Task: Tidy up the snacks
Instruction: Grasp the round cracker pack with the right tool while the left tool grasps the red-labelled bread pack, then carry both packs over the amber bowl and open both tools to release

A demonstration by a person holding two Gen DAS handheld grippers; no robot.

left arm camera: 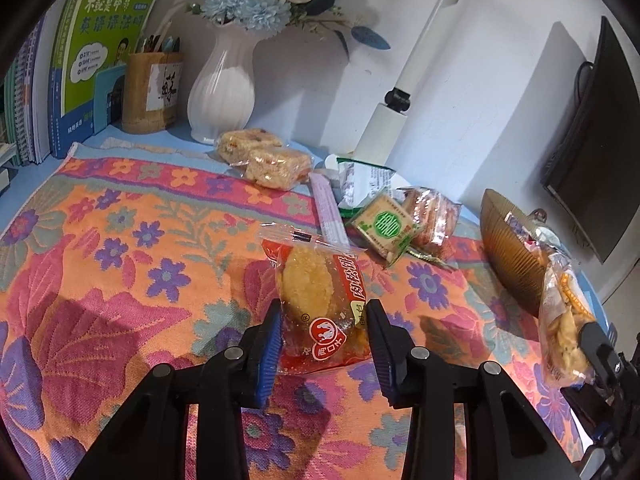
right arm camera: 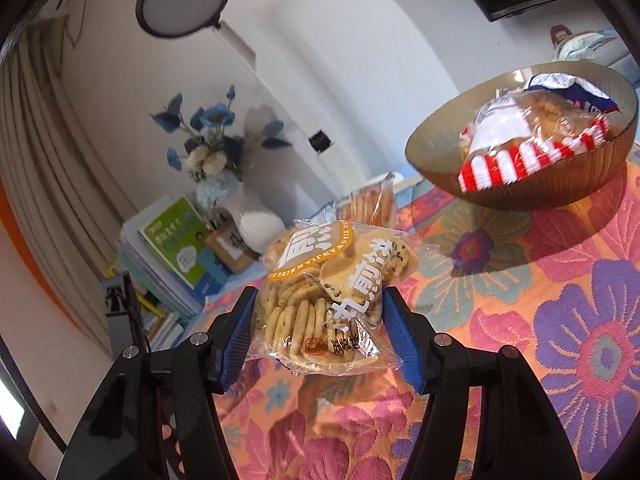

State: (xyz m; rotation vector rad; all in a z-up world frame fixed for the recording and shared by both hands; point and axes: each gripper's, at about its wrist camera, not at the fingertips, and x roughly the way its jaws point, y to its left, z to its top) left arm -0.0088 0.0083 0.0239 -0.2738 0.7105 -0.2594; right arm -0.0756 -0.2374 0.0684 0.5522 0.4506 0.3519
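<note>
Left gripper (left arm camera: 324,320) jaws straddling red-wrapped pastry (left arm camera: 318,300), frame centre, on floral towel (left arm camera: 120,240); contact unclear. Right gripper (right arm camera: 318,312) clamped on clear crinkly biscuit bag (right arm camera: 320,292), lifted; ribbed amber bowl (right arm camera: 520,192) upper right.

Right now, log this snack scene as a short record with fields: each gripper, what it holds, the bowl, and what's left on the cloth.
left gripper: jaws closed on red pastry packet, resting on floral cloth
right gripper: jaws closed on clear bag of small crackers, lifted above the cloth
bowl: brown ribbed glass, already holds packets
loose on cloth: two rice crisp bars, green square packet
</note>
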